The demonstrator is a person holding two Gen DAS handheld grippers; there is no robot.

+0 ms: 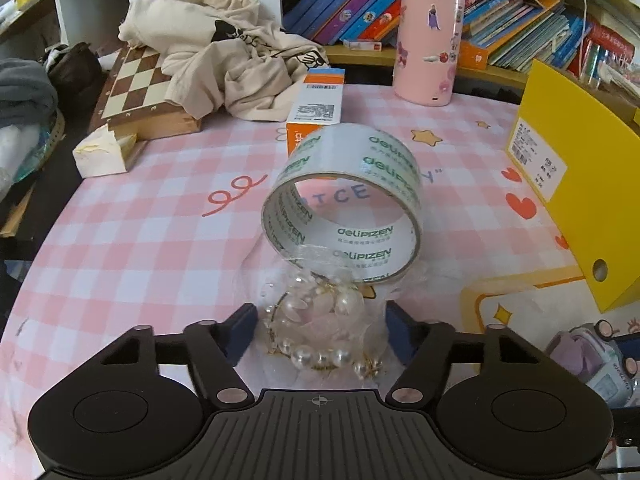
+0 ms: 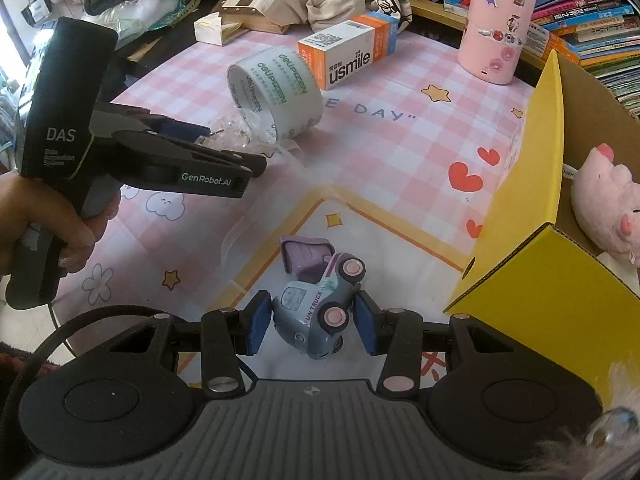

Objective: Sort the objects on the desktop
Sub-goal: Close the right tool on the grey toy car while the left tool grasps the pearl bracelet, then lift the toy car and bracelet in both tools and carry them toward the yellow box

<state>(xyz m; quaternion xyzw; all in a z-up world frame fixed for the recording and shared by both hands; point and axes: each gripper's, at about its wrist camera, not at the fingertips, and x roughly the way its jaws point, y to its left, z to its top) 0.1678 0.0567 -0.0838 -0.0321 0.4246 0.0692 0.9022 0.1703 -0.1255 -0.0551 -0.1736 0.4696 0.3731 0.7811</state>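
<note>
My left gripper point(image 1: 322, 332) points down at a clear bag of pearl jewellery point(image 1: 320, 320) on the pink checked mat point(image 1: 140, 240). Its blue pads sit against the bag's two sides. A roll of clear tape point(image 1: 348, 200) leans on the bag's far end. In the right wrist view the left gripper point(image 2: 228, 144) is held in a hand at the left, by the tape roll point(image 2: 276, 92). My right gripper point(image 2: 314, 324) is shut on a small grey-blue toy truck point(image 2: 316, 320) with pink wheels, its purple door open.
An open yellow box point(image 2: 540, 280) stands at the right with a pink plush pig point(image 2: 608, 208) inside. Behind are an orange-and-white usmile box point(image 2: 348, 56), a pink stickered cylinder point(image 2: 496, 20), a chessboard point(image 1: 136, 84), crumpled cloth point(image 1: 224, 60), a tissue pack point(image 1: 104, 152) and shelves of books.
</note>
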